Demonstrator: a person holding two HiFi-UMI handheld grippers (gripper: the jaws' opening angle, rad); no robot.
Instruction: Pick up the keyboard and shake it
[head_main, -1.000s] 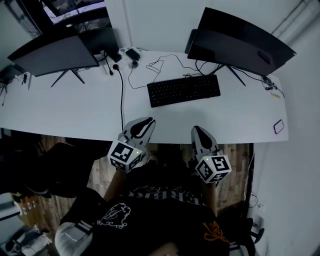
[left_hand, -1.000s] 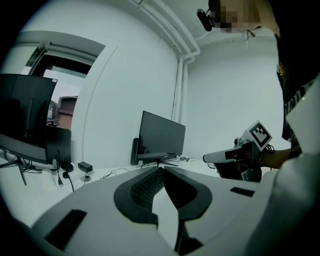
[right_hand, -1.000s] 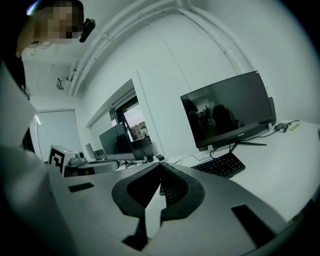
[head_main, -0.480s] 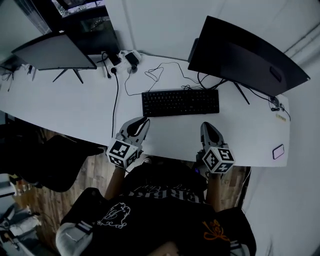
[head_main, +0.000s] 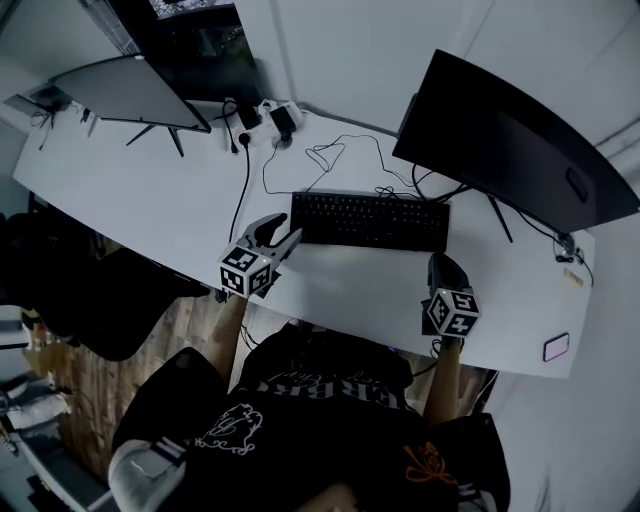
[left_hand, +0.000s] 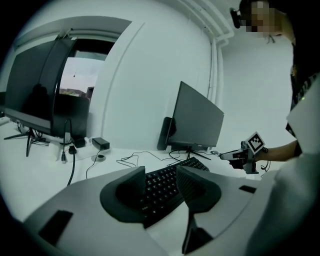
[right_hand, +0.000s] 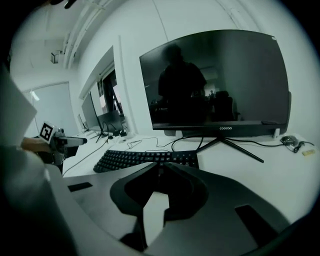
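A black keyboard (head_main: 370, 221) lies flat on the white desk (head_main: 150, 190) between two monitors. My left gripper (head_main: 280, 234) hovers just off the keyboard's left end. Its jaws are opening, with nothing between them. In the left gripper view the keyboard (left_hand: 195, 163) lies right ahead of those jaws (left_hand: 161, 172). My right gripper (head_main: 444, 266) hangs over the desk just in front of the keyboard's right end. Its jaws are starting to open, but the tips (right_hand: 161, 167) still nearly meet and hold nothing. The keyboard (right_hand: 145, 159) lies just beyond them.
A dark monitor (head_main: 130, 88) stands at the back left and a larger one (head_main: 520, 140) at the back right. Thin cables (head_main: 340, 155) and a power adapter (head_main: 272, 117) lie behind the keyboard. A phone (head_main: 557, 347) rests near the desk's right front edge.
Both grippers have moved forward from the desk's front edge to the keyboard's two ends. The left jaws have come apart. The keyboard has not moved.
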